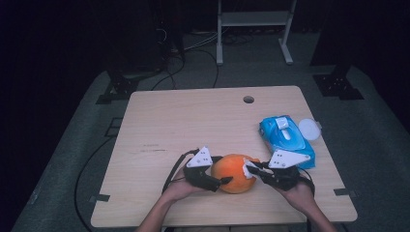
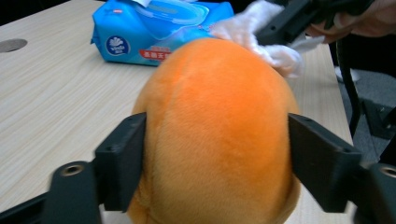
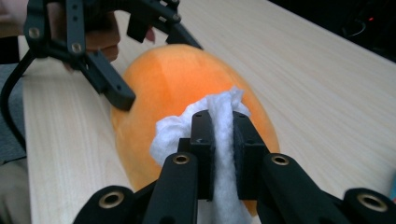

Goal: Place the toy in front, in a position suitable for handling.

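Two tools busy: left tool (image 2: pixel 217 154) clamps orange plush (image 2: pixel 215 130) (both sides); right tool (image 3: pixel 223 140) pinches white wipe (image 3: pixel 224 109) against it.

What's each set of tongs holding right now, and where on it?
Left tongs clamp the orange plush ball across its two sides. Right tongs pinch a white wipe near its bunched top, pressed against the ball.

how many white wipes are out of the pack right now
1: a single white wipe, pinched in the right claw and pressed against the orange plush ball. More may sit hidden inside the blue pack.
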Demonstrator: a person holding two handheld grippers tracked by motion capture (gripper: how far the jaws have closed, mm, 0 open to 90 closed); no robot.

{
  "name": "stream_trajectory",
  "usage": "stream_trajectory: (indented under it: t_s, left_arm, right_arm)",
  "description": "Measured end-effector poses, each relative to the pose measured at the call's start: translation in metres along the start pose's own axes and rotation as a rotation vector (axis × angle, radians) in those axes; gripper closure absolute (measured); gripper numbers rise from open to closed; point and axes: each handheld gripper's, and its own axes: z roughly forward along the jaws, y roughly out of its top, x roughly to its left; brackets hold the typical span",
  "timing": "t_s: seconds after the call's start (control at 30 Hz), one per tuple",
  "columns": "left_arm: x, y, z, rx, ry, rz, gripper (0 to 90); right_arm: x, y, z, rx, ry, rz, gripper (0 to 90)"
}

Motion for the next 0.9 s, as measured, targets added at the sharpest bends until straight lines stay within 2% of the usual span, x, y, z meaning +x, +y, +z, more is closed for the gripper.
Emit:
stream_trajectory:
  t_s: [0.03, 0.1, 0.17, 0.23, 0.3, 0.37, 0.43, 0.53, 0.63, 0.73, 0.8, 0.9]
  left_arm:
    - [-0.004, 0.002, 0.001, 0.015, 0.012, 0.034, 27.2]
    - [-0.010, 0.006, 0.003, 0.032, 0.022, 0.074, 27.4]
    - [-0.011, 0.005, 0.002, 0.047, 0.030, 0.086, 28.1]
    - [-0.009, 0.002, -0.001, 0.051, 0.031, 0.072, 29.6]
    - [-0.007, -0.001, -0.003, 0.039, 0.021, 0.057, 30.0]
    - [-0.005, -0.002, -0.004, 0.031, 0.003, 0.053, 29.0]
    - [-0.004, -0.001, -0.004, 0.014, -0.034, 0.030, 25.1]
    - [0.000, -0.001, -0.004, -0.020, -0.063, 0.010, 18.5]
    - [0.003, 0.002, -0.003, -0.033, -0.061, -0.042, 12.3]
    - [0.008, 0.001, -0.003, -0.020, -0.069, -0.093, 14.0]
    - [0.005, 0.001, -0.003, -0.026, -0.054, -0.086, 23.5]
    - [-0.002, 0.006, -0.001, -0.002, -0.031, -0.045, 27.1]
  right_arm:
    - [0.003, 0.004, 0.001, -0.003, -0.005, -0.014, 80.2]
    - [0.011, 0.014, 0.006, -0.019, 0.004, -0.045, 80.2]
    - [0.019, 0.024, 0.012, -0.025, 0.013, -0.075, 80.2]
    - [0.023, 0.030, 0.017, -0.013, 0.007, -0.105, 80.1]
    - [0.020, 0.029, 0.017, -0.008, 0.004, -0.105, 80.2]
    - [0.013, 0.023, 0.012, -0.007, -0.013, -0.090, 80.2]
    - [0.006, 0.015, 0.006, -0.005, -0.019, -0.058, 80.3]
    - [0.001, 0.004, -0.002, -0.007, -0.003, -0.028, 80.3]
    - [0.001, 0.002, -0.005, 0.000, 0.001, -0.043, 80.3]
    - [-0.001, 0.001, -0.007, 0.003, 0.009, -0.052, 80.2]
    - [-0.001, 0.003, -0.007, -0.002, 0.007, -0.047, 80.3]
    - [0.008, 0.012, -0.002, -0.005, -0.001, -0.076, 80.2]
